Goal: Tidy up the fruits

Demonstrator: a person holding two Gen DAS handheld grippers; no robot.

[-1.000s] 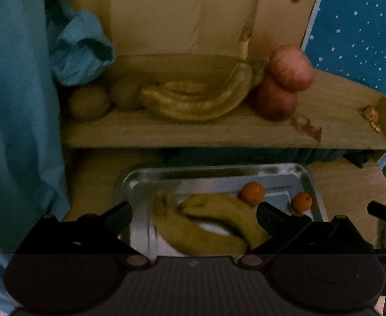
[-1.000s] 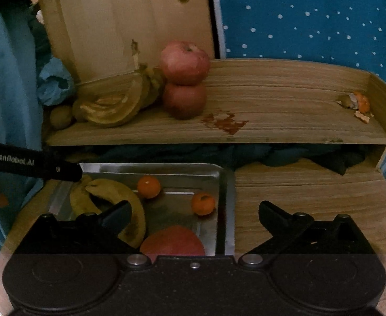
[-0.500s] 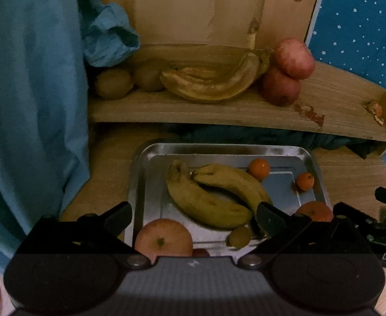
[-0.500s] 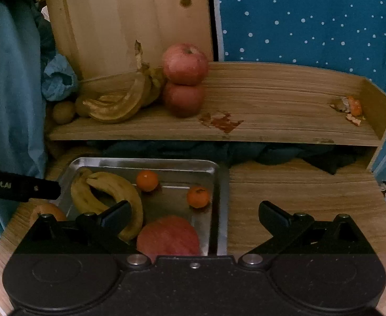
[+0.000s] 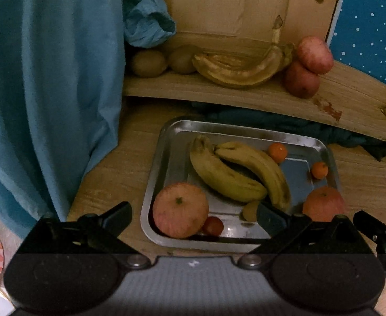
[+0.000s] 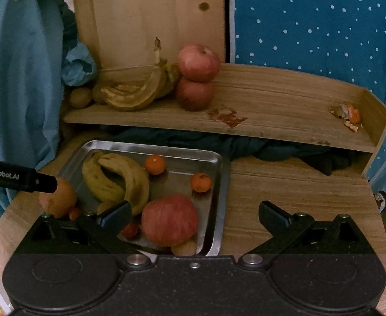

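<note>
We see sorted fruit lining the shelf [image 6: 271, 105] by its back edge; the tray [image 5: 166, 142] holds unsorted bananas [image 5: 235, 173], apples [image 5: 180, 209], oranges [image 5: 277, 152]. Our left gripper [image 5: 194, 216] and right gripper [image 6: 195, 214] hover wide open, empty, ready to pick.

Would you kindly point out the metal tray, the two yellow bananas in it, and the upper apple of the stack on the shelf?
metal tray [image 5: 164, 142]: left wrist view, bare far-left rim.
bananas [image 5: 229, 176]: left wrist view, middle of the nearer banana.
upper apple [image 6: 198, 62]: right wrist view, centre of its red skin.
</note>
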